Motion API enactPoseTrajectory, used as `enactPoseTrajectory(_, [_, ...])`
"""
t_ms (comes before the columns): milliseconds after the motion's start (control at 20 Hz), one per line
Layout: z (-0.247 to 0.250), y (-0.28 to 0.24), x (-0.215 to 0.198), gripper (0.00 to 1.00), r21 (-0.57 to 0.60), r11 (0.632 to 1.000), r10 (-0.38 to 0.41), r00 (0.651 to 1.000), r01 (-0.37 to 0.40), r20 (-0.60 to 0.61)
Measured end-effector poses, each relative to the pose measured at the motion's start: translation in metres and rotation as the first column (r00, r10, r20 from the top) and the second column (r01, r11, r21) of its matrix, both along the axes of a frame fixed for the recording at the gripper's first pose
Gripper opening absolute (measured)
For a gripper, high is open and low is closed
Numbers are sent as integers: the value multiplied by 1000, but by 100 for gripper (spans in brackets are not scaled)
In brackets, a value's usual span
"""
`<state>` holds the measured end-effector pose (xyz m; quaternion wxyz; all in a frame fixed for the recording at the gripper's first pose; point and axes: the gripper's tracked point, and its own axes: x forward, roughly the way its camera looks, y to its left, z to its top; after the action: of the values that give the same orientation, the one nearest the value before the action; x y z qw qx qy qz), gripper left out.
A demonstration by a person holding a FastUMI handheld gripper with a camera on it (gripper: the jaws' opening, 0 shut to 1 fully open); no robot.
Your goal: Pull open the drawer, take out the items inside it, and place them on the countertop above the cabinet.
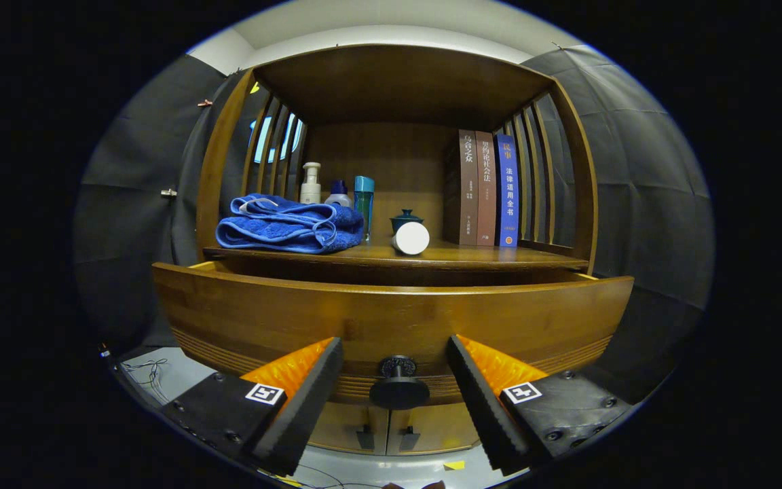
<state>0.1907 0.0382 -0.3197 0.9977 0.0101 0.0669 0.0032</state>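
Gripper view: gripper (pixel 395 363) spread wide, fingers apart, gripping nothing. Dark round knob (pixel 399 388) between the fingers, touching neither. Knob mounted on front of wooden drawer (pixel 391 319), just ahead of the fingertips. Drawer pulled out partway from the cabinet, front panel curved, gap visible behind its top edge; inside hidden, contents impossible to tell. Two lower cabinet doors (pixel 385 428) below the drawer, closed.

Countertop (pixel 472 255) above and beyond the drawer, under a wooden hutch with slatted sides. On it from one side: folded blue towel (pixel 289 225), behind it a white pump bottle (pixel 310 183), a small bottle with dark blue cap (pixel 339 193), a teal-capped bottle (pixel 364 204). Near the middle: small dark teal lidded cup (pixel 405 219), white cylinder (pixel 411 238) lying on its side just in front of it. Past those: three books (pixel 488 188) standing upright against the slats.

Grey floor (pixel 180 377) below, loose wires (pixel 150 370) on it beside the cabinet.
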Motion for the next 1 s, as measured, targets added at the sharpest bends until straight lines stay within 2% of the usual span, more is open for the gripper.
enactPoseTrajectory(650, [-4, 5, 68, 100, -33, 999, -14, 1000, 13, -27])
enactPoseTrajectory(1000, [9, 4, 62, 100, -39, 999, -23, 1000, 22, -21])
